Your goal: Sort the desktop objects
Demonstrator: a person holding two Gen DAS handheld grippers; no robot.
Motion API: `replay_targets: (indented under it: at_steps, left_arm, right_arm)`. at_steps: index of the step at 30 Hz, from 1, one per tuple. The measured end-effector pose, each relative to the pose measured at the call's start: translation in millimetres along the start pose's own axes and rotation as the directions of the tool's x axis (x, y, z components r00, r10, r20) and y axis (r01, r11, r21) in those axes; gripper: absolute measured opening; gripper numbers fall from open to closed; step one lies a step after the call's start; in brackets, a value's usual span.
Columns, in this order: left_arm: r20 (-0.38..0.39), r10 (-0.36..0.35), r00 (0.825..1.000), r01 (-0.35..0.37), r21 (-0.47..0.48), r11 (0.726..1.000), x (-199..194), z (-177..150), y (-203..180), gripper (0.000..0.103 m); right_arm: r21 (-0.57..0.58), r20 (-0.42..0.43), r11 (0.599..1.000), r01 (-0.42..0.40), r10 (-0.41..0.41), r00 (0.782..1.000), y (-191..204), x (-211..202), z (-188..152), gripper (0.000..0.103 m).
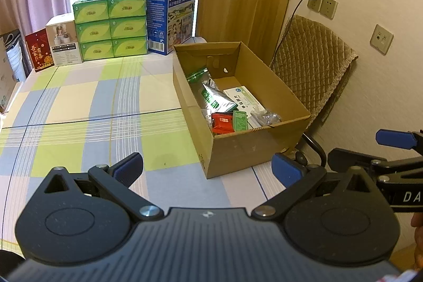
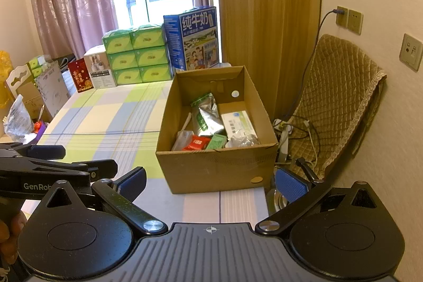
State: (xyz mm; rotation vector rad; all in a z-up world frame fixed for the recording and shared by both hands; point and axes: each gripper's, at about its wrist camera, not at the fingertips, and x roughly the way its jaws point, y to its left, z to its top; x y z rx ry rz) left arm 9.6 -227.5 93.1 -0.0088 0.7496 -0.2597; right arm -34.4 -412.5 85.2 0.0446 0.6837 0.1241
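Observation:
An open cardboard box (image 1: 253, 149) (image 2: 211, 171) stands on the checked tablecloth (image 1: 92, 102) (image 2: 111, 118) at the table's right edge. Inside lie a silver-green pouch (image 1: 215, 97) (image 2: 207, 118), a white medicine carton (image 1: 244, 99) (image 2: 238, 124), a red packet (image 1: 222, 122) (image 2: 197, 143), a small green packet (image 1: 240, 120) (image 2: 216, 141) and crinkled clear wrapping (image 1: 267, 118). My left gripper (image 1: 207, 169) hovers open and empty, near the box's front left corner. My right gripper (image 2: 211, 184) is open and empty in front of the box; it also shows at the right edge (image 1: 370, 149) of the left wrist view.
Stacked green tissue packs (image 1: 111, 27) (image 2: 137, 54), a blue milk carton case (image 1: 171, 15) (image 2: 195, 38), a white product box (image 1: 63, 40) and a red gift bag (image 1: 39, 50) line the table's far end. A padded chair (image 1: 312, 62) (image 2: 341, 97) with cables stands by the right wall.

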Motion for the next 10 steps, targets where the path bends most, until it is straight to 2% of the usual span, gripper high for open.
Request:
replay_targets:
  at_steps: [5, 10]
  left_arm:
    - [0.0, -0.004, 1.0, 0.004, 0.0, 1.0, 0.5, 0.8, -0.1, 0.102]
    - [0.035, -0.012, 0.999, 0.012, 0.002, 1.0, -4.5, 0.2, 1.2, 0.102]
  right_arm:
    - [0.0, -0.001, 1.0, 0.002, -0.002, 1.0, 0.1, -0.3, 0.2, 0.101]
    - [-0.001, -0.002, 1.0, 0.002, -0.002, 1.0, 0.2, -0.9, -0.3, 0.101]
